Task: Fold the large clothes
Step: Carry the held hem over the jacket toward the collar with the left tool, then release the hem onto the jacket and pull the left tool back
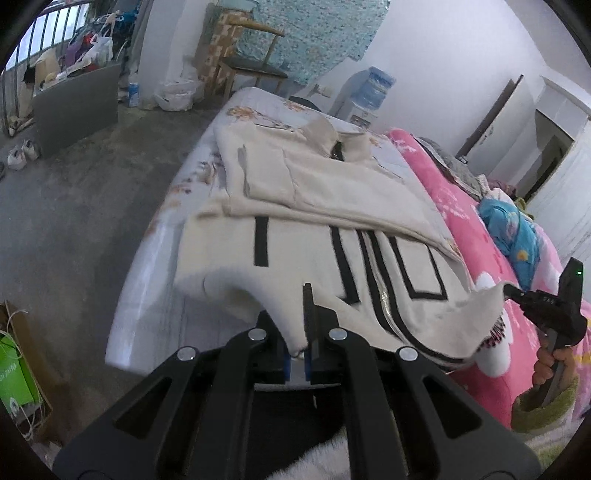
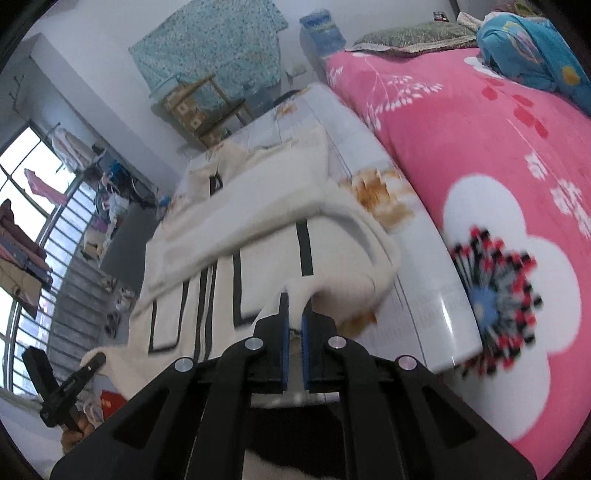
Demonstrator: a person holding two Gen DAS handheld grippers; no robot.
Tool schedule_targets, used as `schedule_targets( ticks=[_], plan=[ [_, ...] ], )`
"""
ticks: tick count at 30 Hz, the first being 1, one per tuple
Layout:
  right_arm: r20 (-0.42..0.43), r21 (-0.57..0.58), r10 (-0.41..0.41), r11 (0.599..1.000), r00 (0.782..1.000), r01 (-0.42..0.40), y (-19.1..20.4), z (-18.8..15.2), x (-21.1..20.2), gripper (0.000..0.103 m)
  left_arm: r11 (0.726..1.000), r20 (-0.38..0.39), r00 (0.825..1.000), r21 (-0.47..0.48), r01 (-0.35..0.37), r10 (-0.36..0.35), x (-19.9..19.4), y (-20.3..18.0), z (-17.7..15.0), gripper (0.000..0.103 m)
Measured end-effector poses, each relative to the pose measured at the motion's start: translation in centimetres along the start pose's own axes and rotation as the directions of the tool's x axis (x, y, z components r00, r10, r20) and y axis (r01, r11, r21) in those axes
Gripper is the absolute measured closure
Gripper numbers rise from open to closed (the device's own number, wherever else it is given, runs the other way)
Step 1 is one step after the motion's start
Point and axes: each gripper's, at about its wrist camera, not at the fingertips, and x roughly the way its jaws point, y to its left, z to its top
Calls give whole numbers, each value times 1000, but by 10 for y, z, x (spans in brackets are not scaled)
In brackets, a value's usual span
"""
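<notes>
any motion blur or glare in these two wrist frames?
Left wrist: cream jacket hem smeared near the left gripper; far room sharper, heavy fisheye bend. Right wrist: pink blanket flower print and jacket edge blurred; bright window at left; glare streak on the glossy sheet.

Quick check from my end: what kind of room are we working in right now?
Most likely a lived-in bedroom at home. A bed with a pink floral blanket and a pillow sits beside the surface where the cream jacket lies, and a water dispenser stands against the wall.
</notes>
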Motion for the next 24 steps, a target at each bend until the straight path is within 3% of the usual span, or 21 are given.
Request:
schedule_targets(
  ticks=[8, 11, 12, 14, 15, 17, 18, 19, 21, 24],
  plan=[
    [17, 13, -18, 1000, 1000, 18, 1, 49, 56, 98, 998, -29, 998, -21, -52, 51, 48, 19, 41, 97],
    [0, 15, -16, 1000, 1000, 16, -3, 62, 91, 97, 994, -29, 994, -47, -102, 101, 67, 28, 49, 88],
    [-16, 11, -17, 1000, 1000, 17, -5, 64, 102, 95, 991, -17, 993, -64, -114, 113, 72, 35, 52, 76],
    [-70, 27, -28, 999, 997, 30, -10, 67, 123, 89, 988, -10, 992, -90, -124, 124, 75, 46, 55, 63],
    [-78, 24, -34, 999, 996, 36, -10, 67, 124, 83, 988, -3, 993, -104, -117, 118, 73, 50, 56, 62],
    [-48, -2, -43, 999, 998, 42, -9, 67, 115, 63, 988, 8, 994, -109, -108, 110, 67, 55, 54, 55],
    [-13, -20, -49, 999, 999, 49, -8, 66, 104, 48, 988, 13, 993, -103, -114, 116, 62, 57, 51, 50],
    [15, -32, -56, 998, 998, 56, -8, 65, 94, 42, 988, 13, 993, -97, -118, 120, 58, 58, 48, 48],
    [30, -58, -80, 995, 996, 81, -11, 61, 81, 40, 987, -21, 990, -78, -142, 141, 57, 60, 39, 46],
    [-20, -102, -179, 979, 984, 176, -19, 49, 83, 40, 977, -99, 974, -48, -209, 203, 69, 62, 22, 46]
  ],
)
